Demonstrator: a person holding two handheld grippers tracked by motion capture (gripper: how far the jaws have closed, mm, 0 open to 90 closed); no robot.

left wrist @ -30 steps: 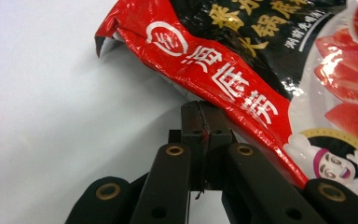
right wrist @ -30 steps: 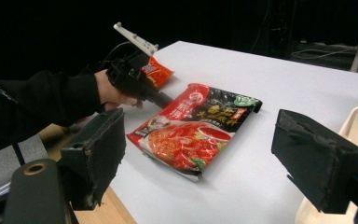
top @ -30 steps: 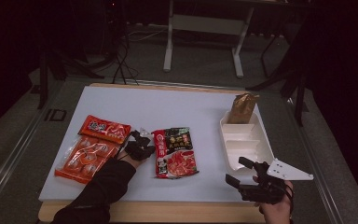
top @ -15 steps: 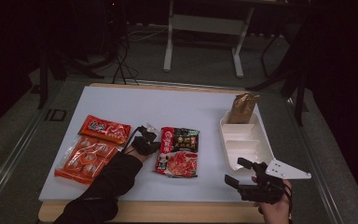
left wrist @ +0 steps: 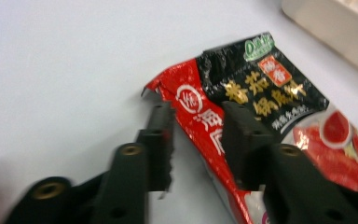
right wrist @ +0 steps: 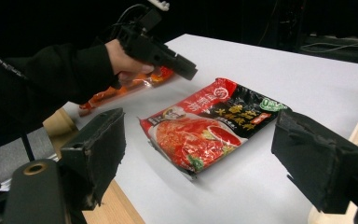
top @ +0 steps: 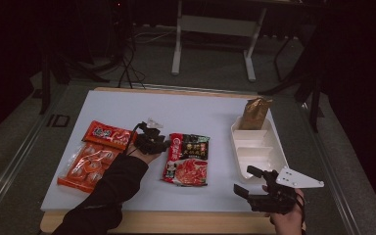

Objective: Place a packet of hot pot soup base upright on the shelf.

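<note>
While the white rectangular table top (top: 200, 110) spreads wide under both hands, the left arm in its black sleeve (top: 112, 188) reaches forward from the near edge, the hand (top: 144, 155) wrapped around the left gripper (left wrist: 196, 126). That gripper is released, jaws apart, and hangs low over the near left corner of the red and black glossy foil food packet (top: 187, 158); in the left gripper view one jaw stands over bare table just beside the packet's edge and the other over its red band, so the corner lies between them, though whether either jaw touches it I cannot tell. Behind this gripper, on its outer side, lies the long orange and red plastic snack bag (top: 94, 153). Ahead of the right gripper (top: 248, 182), just beside it, sits the white compartmented plastic tray (top: 274, 156), and at the tray's far end stands a crumpled brown foil pouch (top: 254, 113). The right hand (top: 288, 220) holds its gripper at the near table edge, angled toward the packet, jaws wide apart and grasping nothing. Seen along those jaws, the packet lies flat between them, well ahead.
</note>
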